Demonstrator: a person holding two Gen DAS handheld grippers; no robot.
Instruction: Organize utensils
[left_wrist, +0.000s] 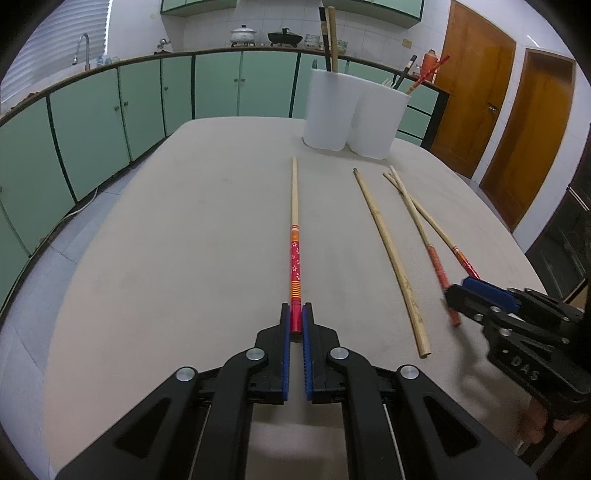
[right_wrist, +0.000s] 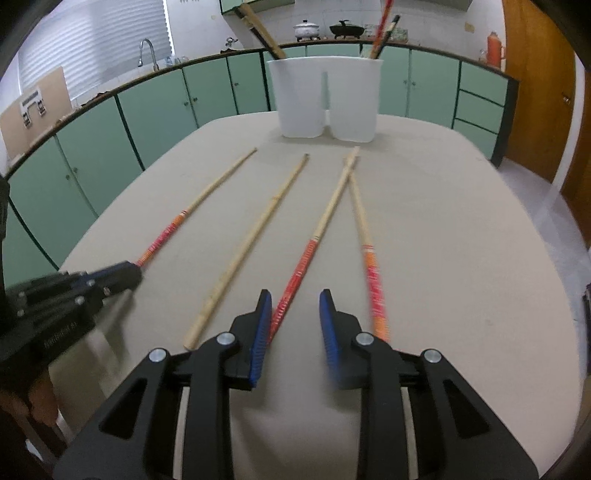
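Left wrist view: left claw (left_wrist: 296, 317) clamps a red chopstick (left_wrist: 294, 236) on the table (left_wrist: 166, 240) — pickup step. Right claw (right_wrist: 295, 306), open, straddles another chopstick (right_wrist: 314, 243) — next, close, lift both into the holder (right_wrist: 325, 99).

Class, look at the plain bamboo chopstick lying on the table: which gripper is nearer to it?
Right. The right gripper hovers just beside the plain bamboo chopstick, over its red-handled neighbour; the left gripper sits farther off, clamping another red-handled chopstick.

The left gripper (left_wrist: 296, 314) points forward and down over the table, its blue pads (left_wrist: 284, 332) clamped on the red end of a chopstick (left_wrist: 295, 258); the right gripper (right_wrist: 295, 299) tilts downward likewise, jaws parted with a gap between them, pressing on nothing.
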